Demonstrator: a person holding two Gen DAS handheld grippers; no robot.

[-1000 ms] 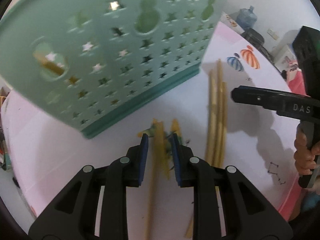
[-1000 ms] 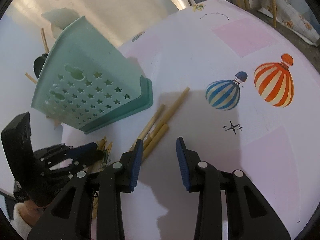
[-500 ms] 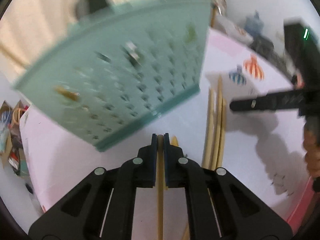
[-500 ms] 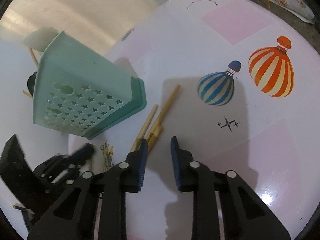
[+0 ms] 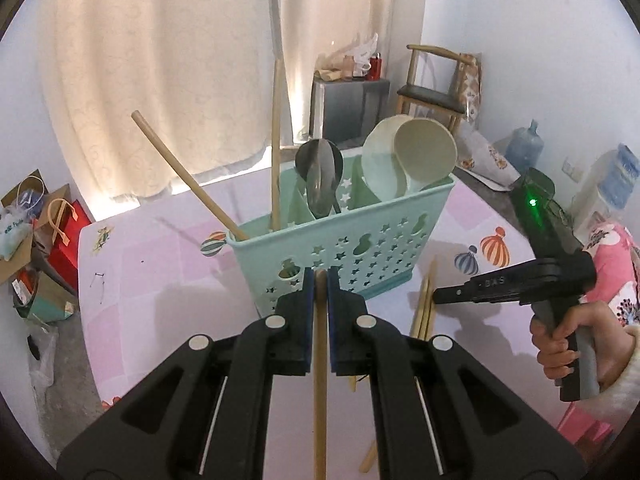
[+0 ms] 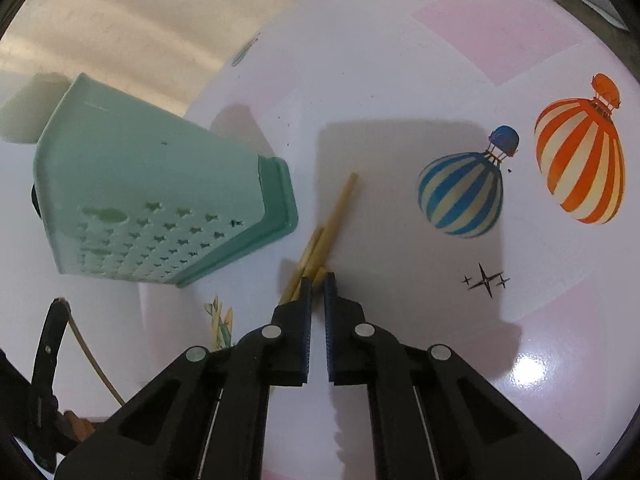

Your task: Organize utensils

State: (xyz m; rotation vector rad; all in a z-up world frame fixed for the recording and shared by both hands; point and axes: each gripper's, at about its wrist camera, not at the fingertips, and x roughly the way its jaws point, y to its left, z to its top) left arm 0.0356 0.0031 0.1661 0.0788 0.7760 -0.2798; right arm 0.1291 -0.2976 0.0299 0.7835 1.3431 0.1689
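Note:
My left gripper (image 5: 319,280) is shut on a wooden chopstick (image 5: 320,364) and holds it up in front of the teal star-pierced caddy (image 5: 372,252). In the caddy stand two chopsticks (image 5: 275,132), a metal spoon (image 5: 320,176) and pale scoops (image 5: 408,156). Three more chopsticks (image 6: 336,216) lie together on the table beside the caddy (image 6: 160,200). My right gripper (image 6: 317,280) sits low over their near ends. Its jaws are closing to a narrow slit with one chopstick's end pinched between the tips. A hand holds that gripper (image 5: 440,295) at the right of the left wrist view.
The tablecloth (image 6: 400,60) is white and pink with balloon prints (image 6: 576,156). Beyond the table stand curtains (image 5: 160,60), a wooden chair (image 5: 436,80), a small cabinet (image 5: 348,104) and water jugs (image 5: 524,148). Bags and boxes (image 5: 44,240) lie on the floor at left.
My left gripper shut on a chopstick and lifted it, so the caddy's top came into view. My right gripper slid to the lying chopsticks and narrowed its jaws onto one end.

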